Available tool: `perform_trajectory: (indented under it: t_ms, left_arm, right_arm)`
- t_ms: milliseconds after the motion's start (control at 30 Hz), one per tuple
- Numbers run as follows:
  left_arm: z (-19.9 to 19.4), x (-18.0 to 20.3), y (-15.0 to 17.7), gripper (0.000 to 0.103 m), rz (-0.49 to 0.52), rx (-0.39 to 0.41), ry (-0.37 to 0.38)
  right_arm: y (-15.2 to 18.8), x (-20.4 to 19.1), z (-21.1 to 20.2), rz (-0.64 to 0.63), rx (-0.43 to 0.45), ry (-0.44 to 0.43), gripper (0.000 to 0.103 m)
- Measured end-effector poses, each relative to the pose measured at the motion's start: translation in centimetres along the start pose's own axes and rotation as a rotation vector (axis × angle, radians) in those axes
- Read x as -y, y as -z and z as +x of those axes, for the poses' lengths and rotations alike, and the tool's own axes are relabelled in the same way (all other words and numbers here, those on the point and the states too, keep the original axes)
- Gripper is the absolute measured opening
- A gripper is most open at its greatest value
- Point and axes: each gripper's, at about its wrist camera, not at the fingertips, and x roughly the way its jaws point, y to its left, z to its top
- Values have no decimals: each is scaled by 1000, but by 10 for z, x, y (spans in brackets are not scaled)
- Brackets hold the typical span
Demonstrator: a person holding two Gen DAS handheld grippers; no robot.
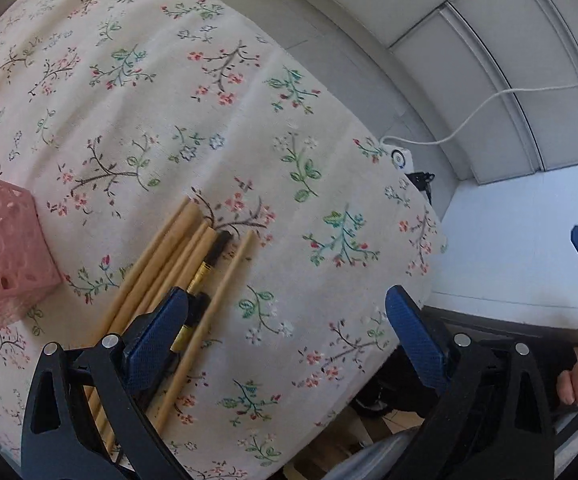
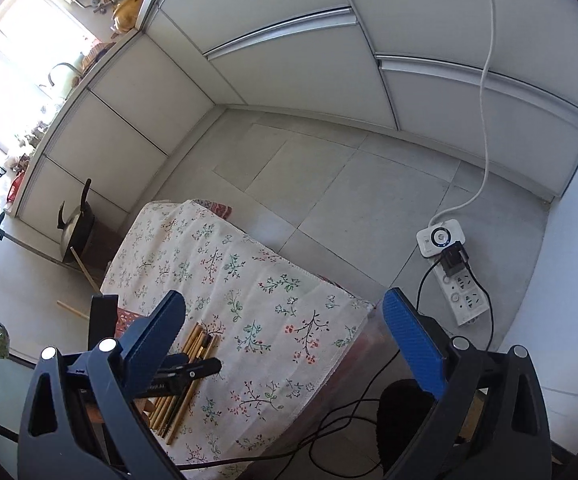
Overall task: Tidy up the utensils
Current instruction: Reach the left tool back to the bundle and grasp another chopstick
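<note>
On the far left I see a pink basket (image 1: pixel 5 256) with little holes in its walls. It sits on the table's flowery cloth (image 1: pixel 161 92).

Just to the right of the basket lies a bunch of wooden chopsticks (image 1: pixel 169 252), side by side on the cloth. One dark chopstick with a gold band (image 1: pixel 209 260) lies among them.

My left gripper (image 1: pixel 287 326) hangs over the near part of that bunch. Its blue fingers (image 1: pixel 413 336) are spread wide and hold nothing. One finger is above the sticks; I cannot tell if it touches them.

My right gripper (image 2: pixel 285 338) is higher up, also spread wide and holding nothing. From there I see the chopsticks (image 2: pixel 187 364) low on the cloth (image 2: pixel 257 280). Far right, a white power strip (image 2: pixel 455 276) lies on the floor (image 2: pixel 329 184).
</note>
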Motion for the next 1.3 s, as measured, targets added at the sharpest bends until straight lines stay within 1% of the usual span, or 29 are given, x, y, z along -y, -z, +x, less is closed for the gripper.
perform_trajectory:
  t_ms: [67,167,233,267,333,367,433,467,533,700,733,833,867,933,1000,1033,1167,1200,1233,1267,1300]
  left_arm:
    - [2,-3,-4,91,-3,9,25]
    - [1,4,-9,85,27,19,29]
    - [1,11,-9,78,59,16,43]
    - [1,15,-9,76,73,13,35]
    - [6,19,-8,69,91,2,13]
    - [10,19,-9,68,93,-7,-1]
    - [17,17,-10,63,96,-13,-45]
    - [16,17,-11,63,107,0,-67]
    - [20,17,-12,60,117,-10,-113]
    - [22,23,-10,60,163,-10,-113]
    - [25,27,-12,60,165,-9,-119]
    - [32,24,-12,61,153,-18,-137]
    - [33,26,-11,61,170,-10,-142]
    - [34,31,-7,59,205,-16,-187]
    - [40,43,-2,57,260,-14,-267]
    - [44,49,0,55,273,-8,-288]
    - [45,56,1,41,274,1,-272]
    - [45,56,1,37,269,5,-270]
    - [44,55,1,30,264,8,-263]
    - [43,53,1,28,255,14,-257]
    - [42,51,1,22,239,23,-251]
  right_arm:
    - [1,0,2,-9,-8,4,96]
    - [0,0,5,-7,-22,5,96]
    - [0,2,6,-5,-25,8,96]
    - [0,2,6,-5,-25,12,96]
    - [-1,4,6,-3,-26,15,96]
    - [-1,5,6,-1,-26,15,96]
    - [-1,7,6,5,-28,16,96]
    - [-2,8,6,10,-31,16,96]
    - [-2,11,7,23,-39,9,96]
    - [-2,13,8,34,-46,8,96]
    - [-1,12,8,30,-44,13,96]
    - [2,9,7,5,-40,22,96]
    - [2,8,7,-10,-39,28,96]
    - [3,6,8,-28,-38,36,96]
    - [3,6,10,-26,-48,33,96]
    - [3,6,11,-25,-55,33,96]
    - [5,4,16,-45,-70,55,96]
    - [5,4,16,-47,-71,55,96]
    - [5,4,16,-46,-73,53,96]
    - [5,5,17,-42,-78,49,96]
    - [5,5,18,-39,-86,46,96]
